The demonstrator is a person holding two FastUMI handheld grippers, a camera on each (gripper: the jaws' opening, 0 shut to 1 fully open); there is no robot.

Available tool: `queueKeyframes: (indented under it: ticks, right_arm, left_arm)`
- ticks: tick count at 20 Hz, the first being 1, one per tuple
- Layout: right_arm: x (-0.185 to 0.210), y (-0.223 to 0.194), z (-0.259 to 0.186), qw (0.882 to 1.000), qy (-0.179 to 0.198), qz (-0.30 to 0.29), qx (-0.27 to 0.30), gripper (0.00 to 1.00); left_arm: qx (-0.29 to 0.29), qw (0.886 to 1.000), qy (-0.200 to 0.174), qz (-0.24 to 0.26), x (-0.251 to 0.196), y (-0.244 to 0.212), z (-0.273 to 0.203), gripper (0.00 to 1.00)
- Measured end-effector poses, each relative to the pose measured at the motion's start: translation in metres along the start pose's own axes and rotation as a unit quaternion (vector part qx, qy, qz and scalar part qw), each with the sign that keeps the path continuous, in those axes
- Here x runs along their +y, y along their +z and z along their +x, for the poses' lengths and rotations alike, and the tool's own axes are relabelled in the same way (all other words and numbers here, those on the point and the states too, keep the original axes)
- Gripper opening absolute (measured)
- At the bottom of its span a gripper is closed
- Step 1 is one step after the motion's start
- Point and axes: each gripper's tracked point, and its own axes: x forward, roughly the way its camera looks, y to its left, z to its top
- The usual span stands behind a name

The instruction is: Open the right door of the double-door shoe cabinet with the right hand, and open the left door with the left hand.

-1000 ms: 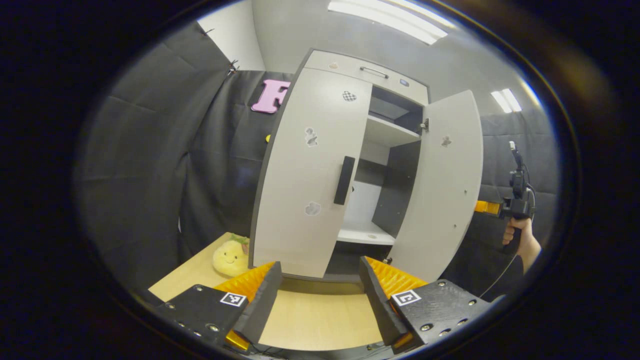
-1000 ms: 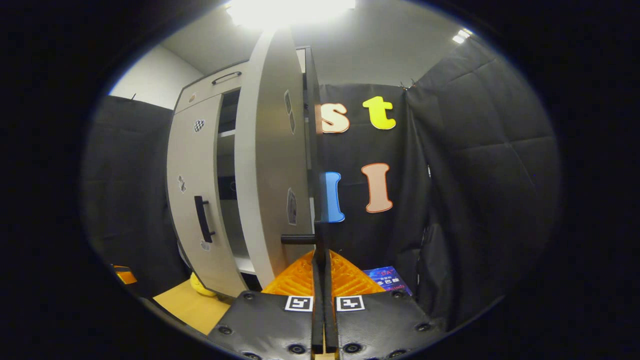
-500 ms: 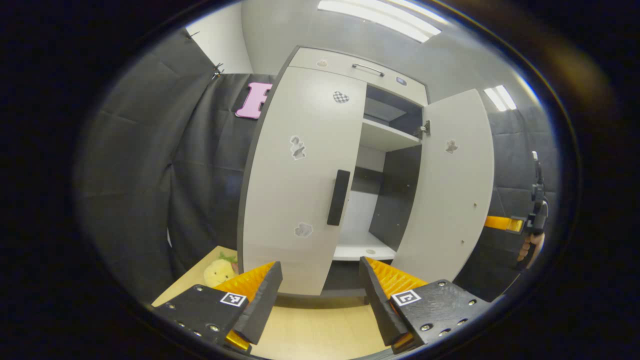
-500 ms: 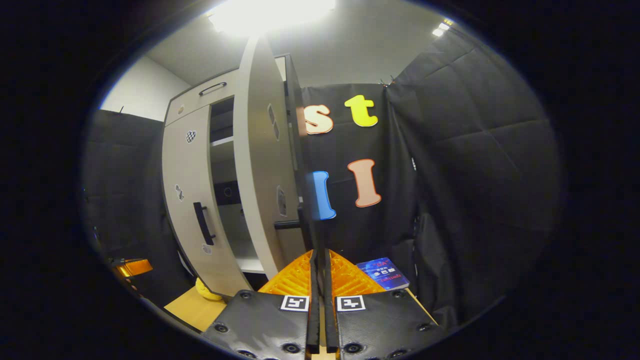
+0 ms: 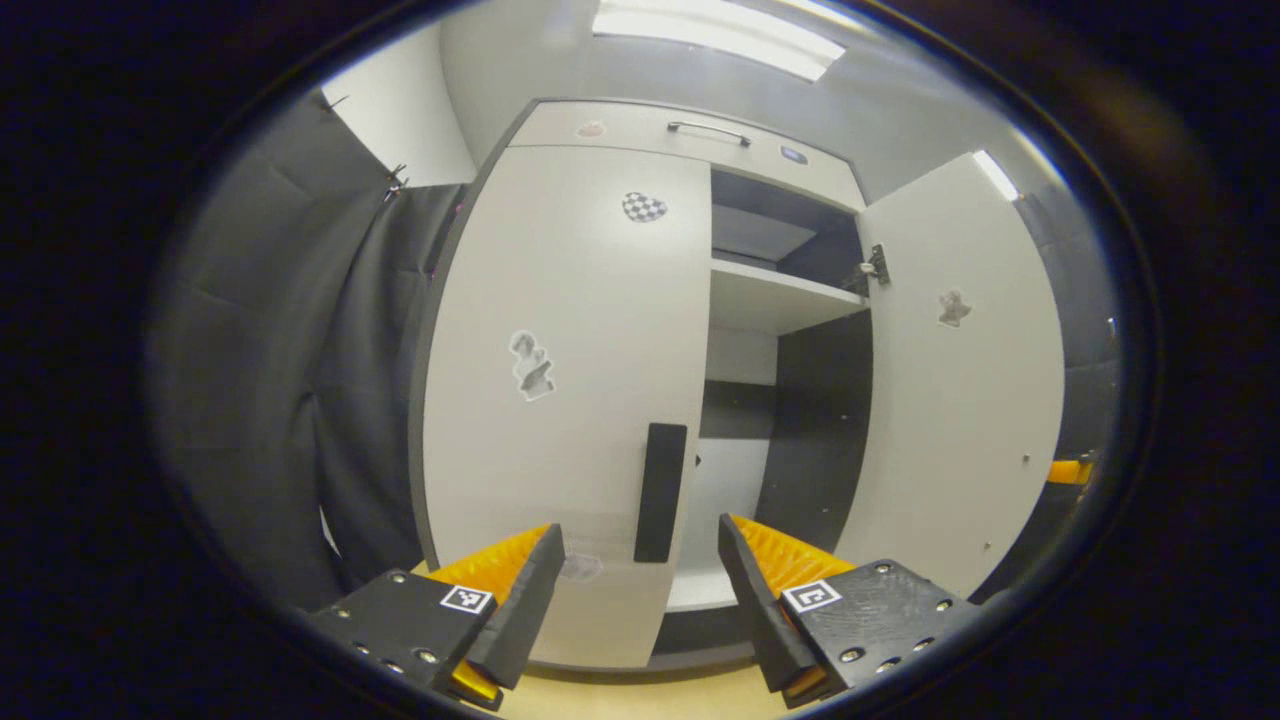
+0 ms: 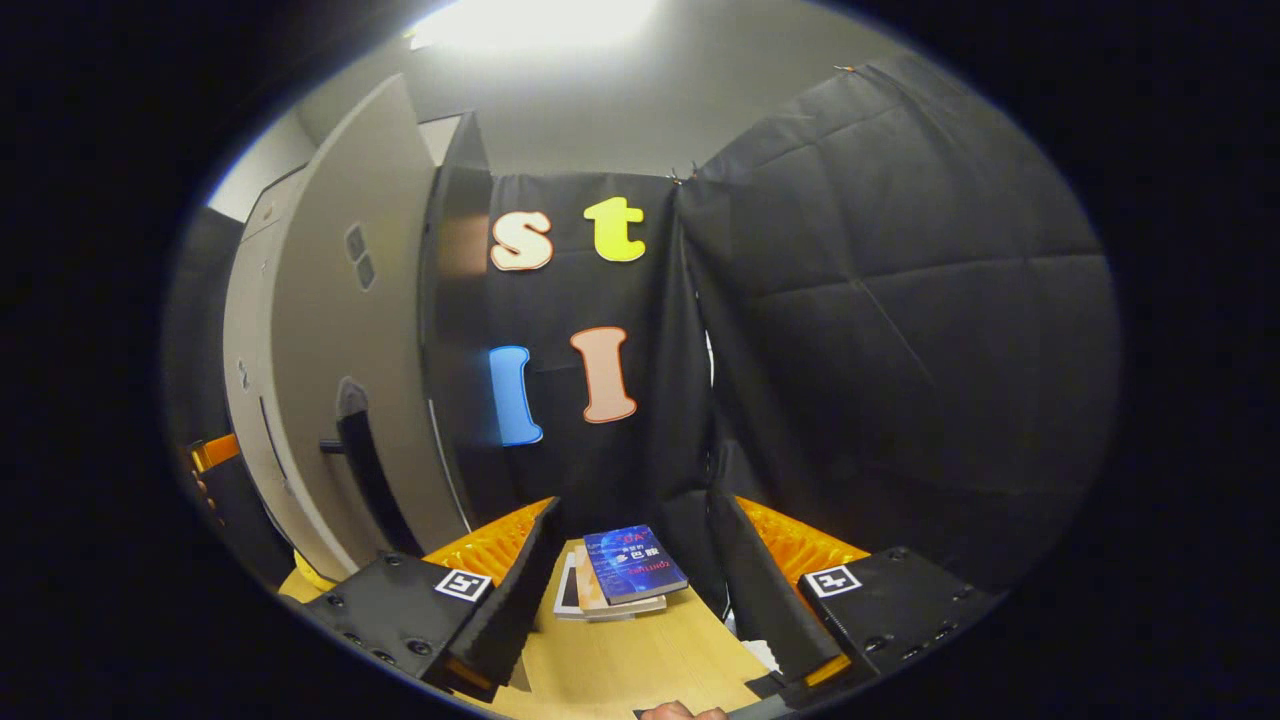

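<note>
The pale shoe cabinet [image 5: 640,125] stands close ahead in the left gripper view. Its left door [image 5: 560,350] is closed, with a black vertical handle [image 5: 660,490] at its inner edge. My left gripper [image 5: 635,590] is open, and the handle sits just ahead of the gap between its fingers, untouched. The right door [image 5: 960,400] is swung wide open, showing inner shelves [image 5: 775,295]. In the right gripper view, the right gripper [image 6: 630,590] is open and holds nothing. The open right door [image 6: 330,330] and its handle [image 6: 365,470] lie off to its left.
A stack of books [image 6: 625,570] lies on the wooden table [image 6: 640,670] just beyond the right gripper's fingers. Black cloth walls close in behind and to the right. A bit of the right gripper [image 5: 1070,470] peeks past the open door's edge.
The right gripper let go of the right door's handle, opened, and swung away to the right. The left gripper moved in much closer to the left door's handle.
</note>
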Motion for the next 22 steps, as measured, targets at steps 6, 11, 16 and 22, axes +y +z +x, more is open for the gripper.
queueKeyframes:
  ticks: [6, 11, 16, 22]
  right_arm:
    - [-0.039, -0.013, 0.062, 1.0, -0.007, -0.001, 0.008, 0.98]
    - [-0.051, -0.015, 0.105, 1.0, 0.001, 0.013, 0.005, 0.98]
    - [-0.047, -0.013, 0.141, 0.999, 0.02, 0.041, 0.006, 0.98]
    - [-0.032, -0.007, 0.157, 0.998, 0.039, 0.045, -0.003, 0.98]
  left_arm:
    - [0.02, 0.999, 0.041, -0.002, -0.013, -0.012, 0.074, 0.89]
    - [0.03, 0.996, 0.08, 0.009, -0.009, -0.021, 0.104, 0.72]
    - [0.024, 0.993, 0.111, 0.025, -0.005, -0.02, 0.105, 0.33]
    - [0.025, 0.993, 0.108, 0.031, -0.005, -0.021, 0.103, 0.24]
